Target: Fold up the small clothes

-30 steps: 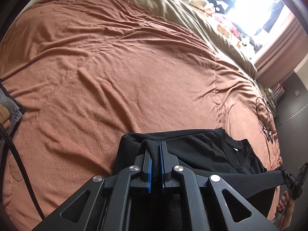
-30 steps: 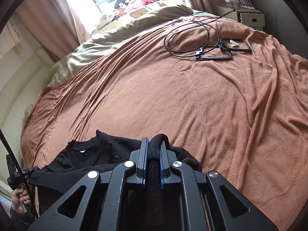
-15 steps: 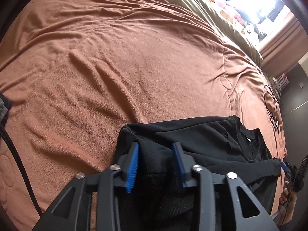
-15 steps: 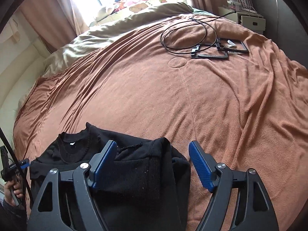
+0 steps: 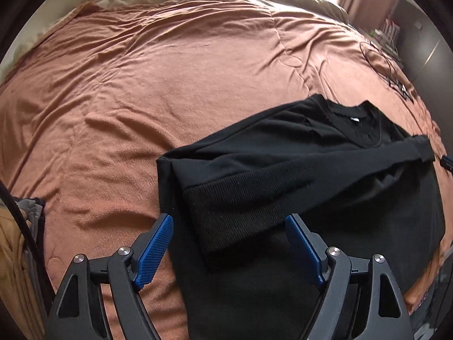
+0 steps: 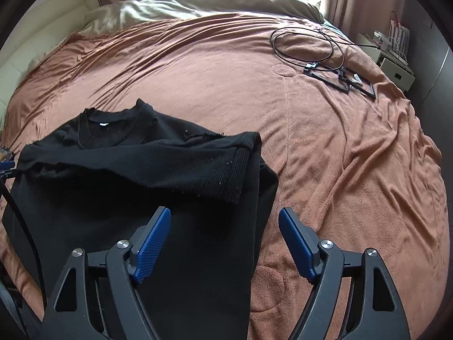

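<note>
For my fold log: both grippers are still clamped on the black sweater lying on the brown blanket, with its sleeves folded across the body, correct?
Not quite. Both wrist views show the left gripper and right gripper open, holding nothing. The black sweater does lie on the brown blanket, sleeves folded across.

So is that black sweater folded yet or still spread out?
Partly folded. The black sweater lies on the brown blanket with both sleeves laid across its chest; the body remains full length, collar showing.
</note>
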Available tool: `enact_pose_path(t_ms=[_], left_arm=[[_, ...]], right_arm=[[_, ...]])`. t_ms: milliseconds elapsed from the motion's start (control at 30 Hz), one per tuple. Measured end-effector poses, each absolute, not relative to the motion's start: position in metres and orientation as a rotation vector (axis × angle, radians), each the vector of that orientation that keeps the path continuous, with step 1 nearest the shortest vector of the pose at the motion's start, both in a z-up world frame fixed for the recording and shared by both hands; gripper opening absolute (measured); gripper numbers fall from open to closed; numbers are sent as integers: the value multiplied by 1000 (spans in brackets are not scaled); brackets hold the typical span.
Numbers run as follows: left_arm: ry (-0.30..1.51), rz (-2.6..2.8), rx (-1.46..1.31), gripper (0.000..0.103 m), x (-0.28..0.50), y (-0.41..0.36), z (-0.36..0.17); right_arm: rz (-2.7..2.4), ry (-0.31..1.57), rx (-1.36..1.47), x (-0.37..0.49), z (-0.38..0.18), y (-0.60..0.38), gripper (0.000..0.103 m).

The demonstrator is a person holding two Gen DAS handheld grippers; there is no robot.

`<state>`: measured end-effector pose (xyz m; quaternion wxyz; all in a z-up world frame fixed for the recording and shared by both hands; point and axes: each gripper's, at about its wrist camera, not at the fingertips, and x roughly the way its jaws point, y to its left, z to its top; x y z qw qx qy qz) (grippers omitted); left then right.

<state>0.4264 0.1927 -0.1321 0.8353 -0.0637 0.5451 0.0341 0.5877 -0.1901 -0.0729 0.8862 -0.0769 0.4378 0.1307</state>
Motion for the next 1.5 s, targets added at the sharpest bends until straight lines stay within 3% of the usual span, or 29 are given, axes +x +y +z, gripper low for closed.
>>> enact_pose_path(t_ms=[333, 867, 1167, 1400, 1433, 1467, 1500], left_arm=[[1289, 185, 16, 83, 428, 190, -171], [1149, 239, -149, 82, 503, 242, -163], [1126, 202, -209, 72, 528, 249, -167], [1140, 168, -267, 51, 540, 251, -185], [1135, 160, -283, 45, 541, 251, -186], [1128, 155, -294, 42, 542, 250, -187], [1122, 151, -300, 37, 543, 249, -187]], right_arm=[[155, 976, -266, 616, -93, -165, 77], [161, 917, -180, 709, -79, -157, 77], [278, 943, -91, 727, -87, -170, 77], [308, 1018, 2, 760, -105, -176, 77], [310, 1039, 22, 765, -110, -178, 68], [320, 1052, 42, 769, -114, -179, 46], [328, 1064, 56, 772, -118, -180, 41]])
